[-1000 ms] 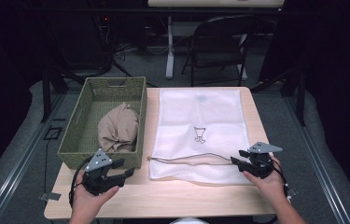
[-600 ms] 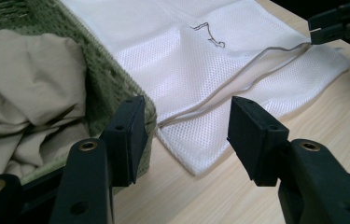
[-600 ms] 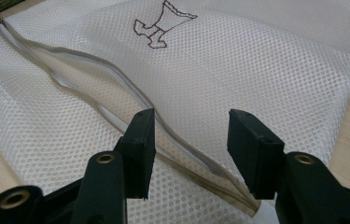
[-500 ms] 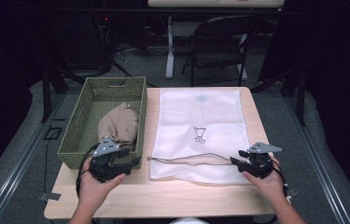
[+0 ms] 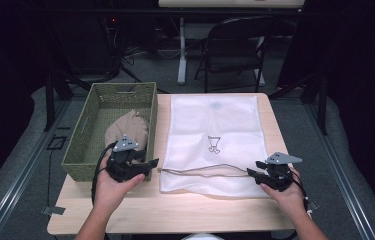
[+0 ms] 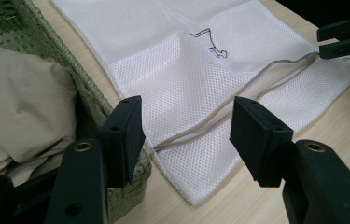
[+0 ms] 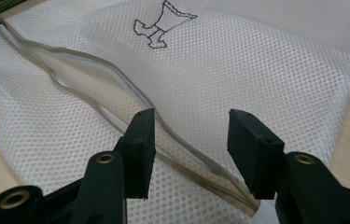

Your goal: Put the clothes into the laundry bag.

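Mesh bag (image 5: 215,142): lay flat on the table (image 5: 175,210), its zipper (image 5: 202,171) already parted near the front edge.
Garment (image 5: 127,131): sat bunched in the green basket (image 5: 87,145), not yet bagged.
Left tongs (image 5: 151,163): apart, just opening, nothing between them, at the basket's near corner.
Right tongs (image 5: 253,169): apart, empty, over the zipper's end.
Remaining: probably lifting the garment into the bag; the basket wall stood between.

Black fingers (image 6: 126,135), brass-ringed screw holes, grey top plates, black cables.
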A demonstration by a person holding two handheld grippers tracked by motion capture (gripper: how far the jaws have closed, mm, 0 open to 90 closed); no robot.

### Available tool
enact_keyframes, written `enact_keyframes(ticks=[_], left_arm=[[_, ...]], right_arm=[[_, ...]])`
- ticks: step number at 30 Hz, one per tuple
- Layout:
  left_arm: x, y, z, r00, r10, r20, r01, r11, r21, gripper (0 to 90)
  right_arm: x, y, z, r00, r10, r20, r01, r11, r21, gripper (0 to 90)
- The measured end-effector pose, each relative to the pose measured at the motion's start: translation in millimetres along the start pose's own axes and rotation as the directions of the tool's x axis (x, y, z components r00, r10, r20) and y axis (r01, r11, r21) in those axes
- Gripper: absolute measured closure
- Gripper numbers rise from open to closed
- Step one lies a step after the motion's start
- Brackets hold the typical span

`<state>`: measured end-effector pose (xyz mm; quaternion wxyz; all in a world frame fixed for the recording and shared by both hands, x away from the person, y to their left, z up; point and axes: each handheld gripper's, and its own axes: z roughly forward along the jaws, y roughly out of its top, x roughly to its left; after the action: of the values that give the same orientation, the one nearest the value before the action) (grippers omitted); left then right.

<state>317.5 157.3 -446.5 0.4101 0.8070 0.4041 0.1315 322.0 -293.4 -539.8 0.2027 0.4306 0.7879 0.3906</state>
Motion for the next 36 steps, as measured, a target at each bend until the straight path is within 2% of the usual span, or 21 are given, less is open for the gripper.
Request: enact_keyframes(ticks=[6,9,16,17,22,32,36], left_arm=[[3.9,9.0,1.9,1.0,-0.005,0.002,0.005,0.9999,0.009,44.3],[9.7,16.6,2.0,0.9993,-0.035,-0.01,0.035,0.9992,0.017,43.6],[20.1,27.0,1.7,0.9981,-0.055,-0.027,0.056,0.9979,0.032,43.2],[23.0,30.6,1.7,0.9975,-0.056,-0.044,0.057,0.9978,0.032,43.2],[30.0,38.8,0.3,0.9959,-0.06,-0.068,0.063,0.9975,0.034,42.9],[43.9,50.0,-3.3,0.9918,-0.083,-0.097,0.087,0.9952,0.044,41.9],[52.3,54.2,-2.5,0.9877,-0.095,-0.124,0.1,0.9943,0.037,40.3]], right_arm=[[0.9,-0.2,0.5,1.0,0.002,0.001,-0.002,1.0,-0.004,51.7],[1.1,-0.3,0.9,1.0,-0.002,-0.002,0.002,1.0,0.0,51.6],[1.0,-0.6,1.4,1.0,-0.002,0.0,0.002,1.0,0.004,51.6],[0.9,-0.7,1.5,1.0,-0.004,0.001,0.004,1.0,0.005,51.6],[1.1,-0.5,1.8,0.9999,-0.014,-0.003,0.014,1.0,0.01,51.5],[1.0,-0.6,1.8,0.9999,-0.014,-0.002,0.014,1.0,0.008,51.4],[1.4,-0.7,2.2,0.9999,-0.015,0.003,0.015,1.0,0.009,51.4]])
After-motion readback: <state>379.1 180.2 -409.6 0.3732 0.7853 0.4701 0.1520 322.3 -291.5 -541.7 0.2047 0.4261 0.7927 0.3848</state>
